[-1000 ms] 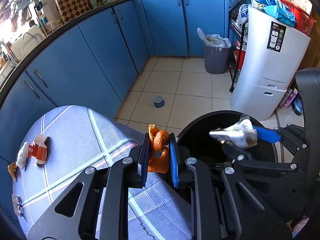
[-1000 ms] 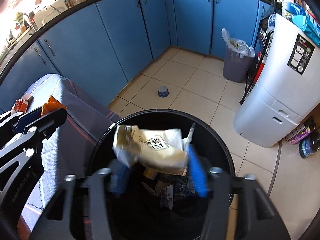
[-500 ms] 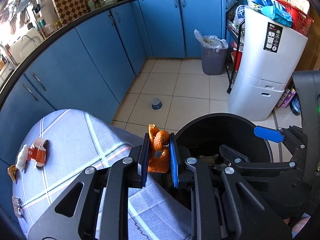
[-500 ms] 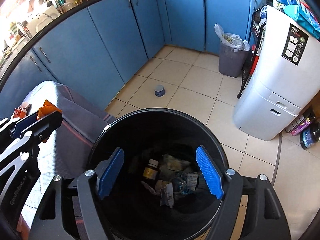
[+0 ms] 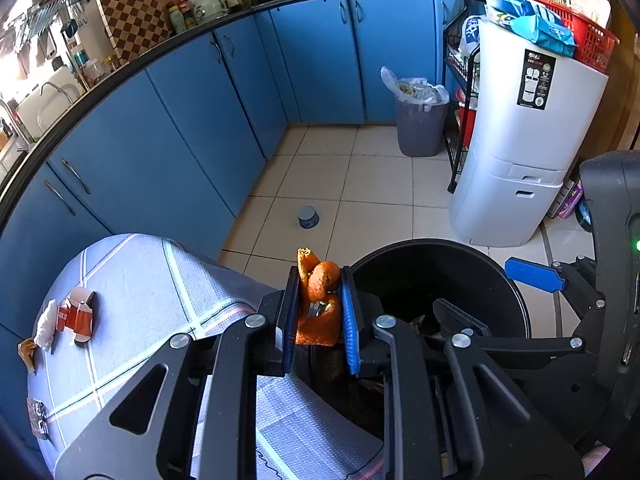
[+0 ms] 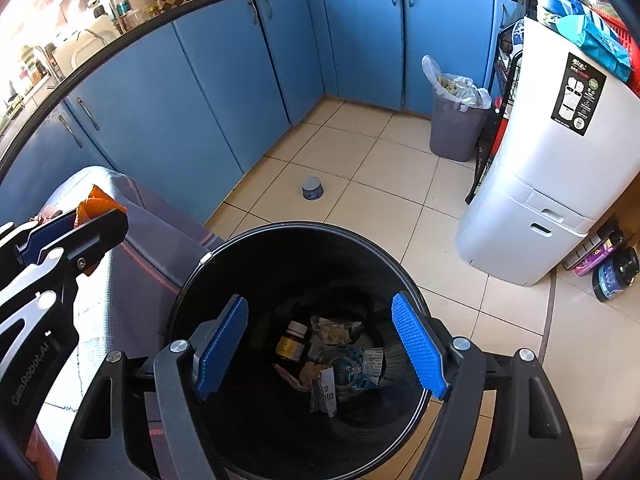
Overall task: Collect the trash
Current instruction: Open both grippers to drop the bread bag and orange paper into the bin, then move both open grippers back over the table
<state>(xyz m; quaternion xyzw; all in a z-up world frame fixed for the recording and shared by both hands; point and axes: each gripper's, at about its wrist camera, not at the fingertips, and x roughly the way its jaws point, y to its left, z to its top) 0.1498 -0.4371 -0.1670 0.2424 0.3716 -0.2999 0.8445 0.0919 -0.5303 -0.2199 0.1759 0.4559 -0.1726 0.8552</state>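
Observation:
My left gripper (image 5: 319,312) is shut on a piece of orange peel (image 5: 320,300), held at the table's edge just left of the black bin (image 5: 516,304). The peel (image 6: 94,202) and left gripper (image 6: 72,232) also show at the left of the right wrist view. My right gripper (image 6: 320,344) hangs open over the mouth of the black bin (image 6: 192,280) with nothing between its blue pads (image 6: 416,344). At the bin's bottom lie a small brown bottle (image 6: 292,344), a crumpled wrapper (image 6: 336,330) and other scraps. More litter, a red-and-white wrapper (image 5: 76,314) and a white scrap (image 5: 44,326), rests on the grey checked tablecloth (image 5: 140,280).
Blue cabinets (image 5: 200,120) run along the left and back. A small grey tin (image 6: 313,189) stands on the tiled floor. A grey waste basket with a bag (image 6: 458,120) sits in the corner, beside a wire rack and a white appliance (image 6: 552,184).
The right gripper opened and let go of the crumpled white wrapper, which dropped into the black bin. The left gripper kept still with the orange peel.

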